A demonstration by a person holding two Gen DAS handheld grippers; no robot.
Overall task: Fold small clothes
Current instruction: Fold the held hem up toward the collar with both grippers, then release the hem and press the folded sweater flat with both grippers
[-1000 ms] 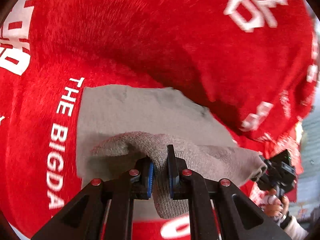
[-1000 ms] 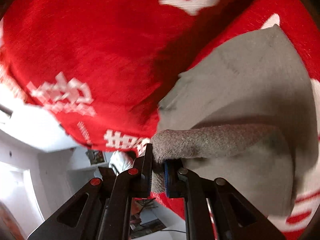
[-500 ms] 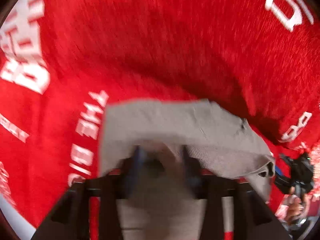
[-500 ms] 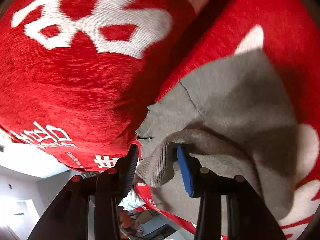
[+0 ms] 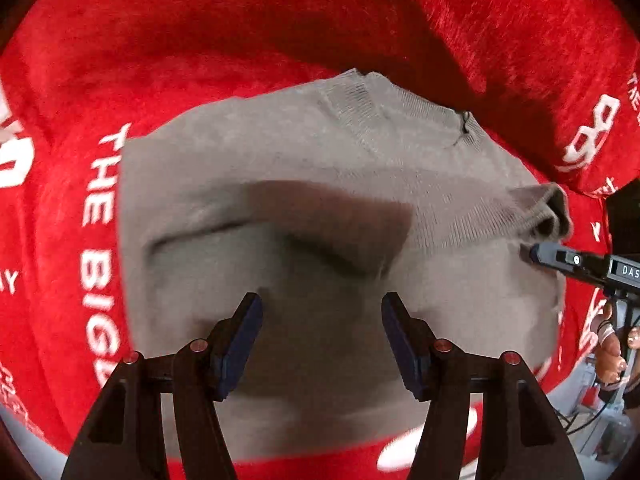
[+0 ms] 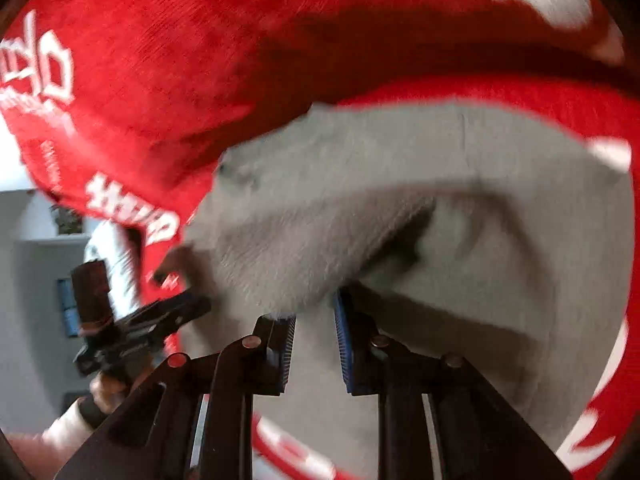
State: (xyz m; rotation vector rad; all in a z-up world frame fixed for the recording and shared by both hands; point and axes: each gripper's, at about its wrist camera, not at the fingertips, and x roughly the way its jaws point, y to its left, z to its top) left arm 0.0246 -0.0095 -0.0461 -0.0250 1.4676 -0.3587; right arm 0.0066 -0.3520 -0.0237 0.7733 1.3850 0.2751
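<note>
Left hand-held gripper (image 5: 322,340) wide open above grey garment (image 5: 320,168); right hand-held gripper (image 6: 314,344) closing, seemingly empty.

**Soft cloth, hard black plastic**

The grey garment (image 5: 280,168) is a fine knit, matt and a little fuzzy, with ribbed bands along its edge. It lies on a red cover (image 5: 240,20) that looks like a plush, velvety cloth with short pile; the white letters on it are flat and matt. The left tongs (image 5: 322,340) have arms of black plastic with a weak shine, small round metal rivets, and dark blue pads. The pads of the right tongs (image 6: 314,350) are blue with fine ridges.
</note>
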